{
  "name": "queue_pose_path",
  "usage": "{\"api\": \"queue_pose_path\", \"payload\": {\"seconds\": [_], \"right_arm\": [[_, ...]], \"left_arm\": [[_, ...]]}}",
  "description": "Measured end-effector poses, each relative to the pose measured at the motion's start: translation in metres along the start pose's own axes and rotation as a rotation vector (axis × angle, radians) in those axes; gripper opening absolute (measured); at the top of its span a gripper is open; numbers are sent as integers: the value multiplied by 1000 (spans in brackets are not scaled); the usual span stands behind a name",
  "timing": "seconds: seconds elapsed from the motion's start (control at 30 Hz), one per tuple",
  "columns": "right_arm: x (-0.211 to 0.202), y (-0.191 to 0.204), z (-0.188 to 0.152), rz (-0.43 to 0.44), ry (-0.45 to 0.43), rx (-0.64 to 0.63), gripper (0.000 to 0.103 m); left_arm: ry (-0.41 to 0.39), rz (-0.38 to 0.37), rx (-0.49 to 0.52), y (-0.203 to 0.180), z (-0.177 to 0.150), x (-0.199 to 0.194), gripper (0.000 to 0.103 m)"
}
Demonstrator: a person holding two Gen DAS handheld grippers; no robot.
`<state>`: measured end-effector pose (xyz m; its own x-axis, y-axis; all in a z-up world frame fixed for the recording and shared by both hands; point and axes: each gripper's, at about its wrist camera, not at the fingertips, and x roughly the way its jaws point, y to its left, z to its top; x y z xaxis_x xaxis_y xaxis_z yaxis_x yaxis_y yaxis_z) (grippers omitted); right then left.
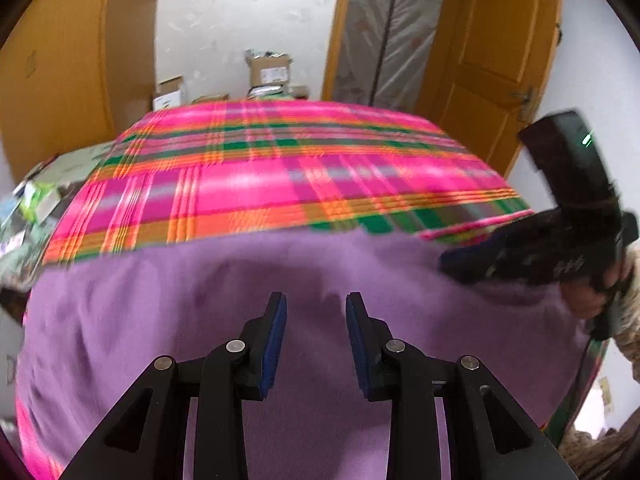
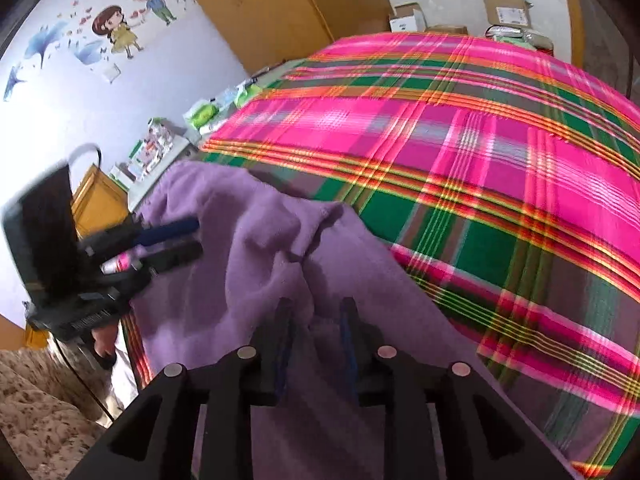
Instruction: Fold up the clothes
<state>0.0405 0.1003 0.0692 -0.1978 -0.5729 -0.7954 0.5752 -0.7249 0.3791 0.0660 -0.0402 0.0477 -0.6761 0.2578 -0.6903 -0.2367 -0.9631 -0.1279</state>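
Observation:
A purple garment [image 1: 280,280] lies spread over the near part of a bed with a pink, green and orange plaid cover [image 1: 280,168]. My left gripper [image 1: 316,304] hovers over the garment's middle, jaws apart, with only cloth showing below the gap. The right gripper [image 1: 452,264] reaches in from the right edge, held by a hand. In the right wrist view the garment [image 2: 248,240] is rumpled, with a raised fold just ahead of my right gripper [image 2: 316,308]. Its fingers stand apart and their pads do not press the cloth. The left gripper [image 2: 196,238] hangs open at the garment's left side.
Cardboard boxes [image 1: 268,70] stand on the floor beyond the bed's far end, beside an orange door [image 1: 492,52]. Packets and clutter [image 2: 160,148] fill a shelf along the bed's left side under a wall with cartoon stickers [image 2: 120,28]. A wooden wardrobe [image 2: 272,0] stands at the far left.

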Motion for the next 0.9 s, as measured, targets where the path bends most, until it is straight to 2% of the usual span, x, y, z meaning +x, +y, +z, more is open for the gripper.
{"api": "queue_pose_path", "payload": {"seconds": [0.17,0.3,0.43,0.57,0.6,0.67,0.9], "right_arm": [[14,-4,17,40,-3,20,24],[35,-7,34,77,35,35,24],[47,-3,41,82,44,7,24],[55,13,46,41,41,-77,24],[57,17,46,28,40,-97,23],[59,24,47,4,38,-137,6],[39,23,56,1,-20,-170,2]], "left_arm": [[-21,-18,32,-5,19,2,32],[-1,-21,37,-7,23,12,32],[17,-13,18,-1,23,20,32],[25,-8,-5,4,24,27,32],[27,-11,-5,4,24,28,32],[30,-9,-1,5,25,30,32],[33,-7,-3,9,27,36,32]]}}
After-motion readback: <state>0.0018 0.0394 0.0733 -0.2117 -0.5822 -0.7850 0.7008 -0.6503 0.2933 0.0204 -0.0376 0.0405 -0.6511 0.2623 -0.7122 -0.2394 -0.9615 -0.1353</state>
